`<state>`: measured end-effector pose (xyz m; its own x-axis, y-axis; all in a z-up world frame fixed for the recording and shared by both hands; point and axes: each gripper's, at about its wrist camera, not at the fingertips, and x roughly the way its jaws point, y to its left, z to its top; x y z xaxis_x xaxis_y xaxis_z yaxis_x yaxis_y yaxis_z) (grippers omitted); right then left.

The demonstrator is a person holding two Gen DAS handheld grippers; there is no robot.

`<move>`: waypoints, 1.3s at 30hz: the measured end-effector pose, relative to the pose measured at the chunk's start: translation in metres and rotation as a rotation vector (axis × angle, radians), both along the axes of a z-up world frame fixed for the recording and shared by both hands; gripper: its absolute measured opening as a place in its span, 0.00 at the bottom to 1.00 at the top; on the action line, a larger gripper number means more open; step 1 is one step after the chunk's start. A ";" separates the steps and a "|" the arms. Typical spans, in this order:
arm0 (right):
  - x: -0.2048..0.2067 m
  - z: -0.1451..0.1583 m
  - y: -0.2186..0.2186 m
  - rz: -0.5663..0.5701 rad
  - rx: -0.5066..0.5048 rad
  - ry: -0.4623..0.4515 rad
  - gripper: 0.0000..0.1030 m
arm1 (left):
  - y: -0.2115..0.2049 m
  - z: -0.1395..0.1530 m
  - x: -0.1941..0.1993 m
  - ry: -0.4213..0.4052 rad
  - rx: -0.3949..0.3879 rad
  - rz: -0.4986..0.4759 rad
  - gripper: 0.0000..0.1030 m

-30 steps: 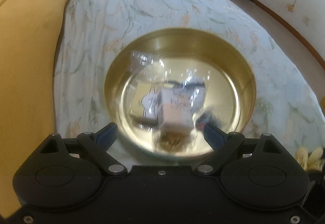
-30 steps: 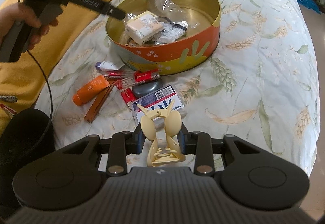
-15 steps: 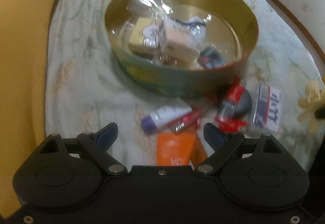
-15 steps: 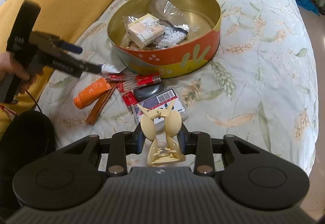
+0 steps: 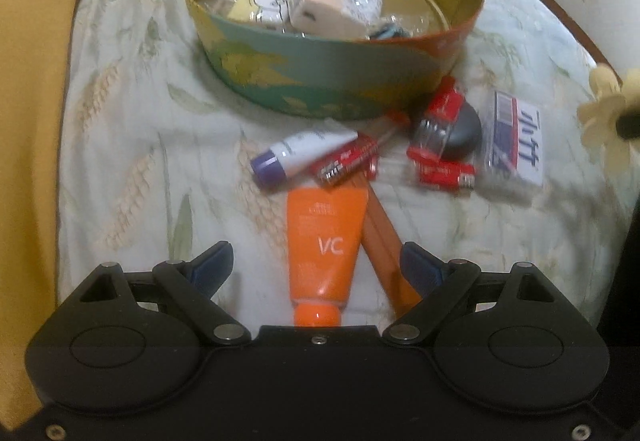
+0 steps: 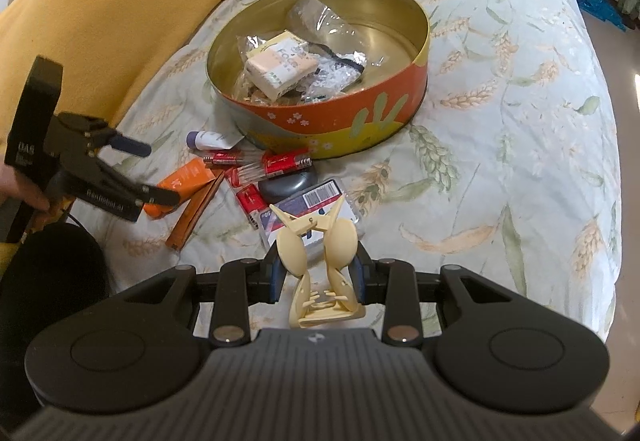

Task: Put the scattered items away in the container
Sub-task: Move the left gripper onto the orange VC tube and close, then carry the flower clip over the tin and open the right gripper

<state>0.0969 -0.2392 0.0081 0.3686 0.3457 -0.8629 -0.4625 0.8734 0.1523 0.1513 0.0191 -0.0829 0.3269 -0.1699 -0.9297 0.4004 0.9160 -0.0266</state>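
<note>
Left wrist: orange tube between wide-apart left tool fingers.

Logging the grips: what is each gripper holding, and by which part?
The right gripper holds a cream hair clip by its two handle wings. The left gripper holds nothing.

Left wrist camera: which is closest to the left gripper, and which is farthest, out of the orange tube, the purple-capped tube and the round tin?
From the left gripper, nearest first:
1. Orange tube: lying between the open fingers, cap toward the camera.
2. Purple-capped tube: just beyond the orange one, slightly left.
3. Round tin: farthest, at the back, already holding packets.
</note>
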 end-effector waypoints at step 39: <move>0.022 0.014 0.027 0.040 -0.043 -0.043 0.36 | 0.025 0.006 -0.028 -0.051 -0.154 0.091 0.33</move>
<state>0.1184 -0.2123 0.0224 0.3925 0.3235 -0.8610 -0.5022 0.8596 0.0941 0.1236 0.0440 -0.0764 0.3939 -0.2760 -0.8767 0.3200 0.9353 -0.1506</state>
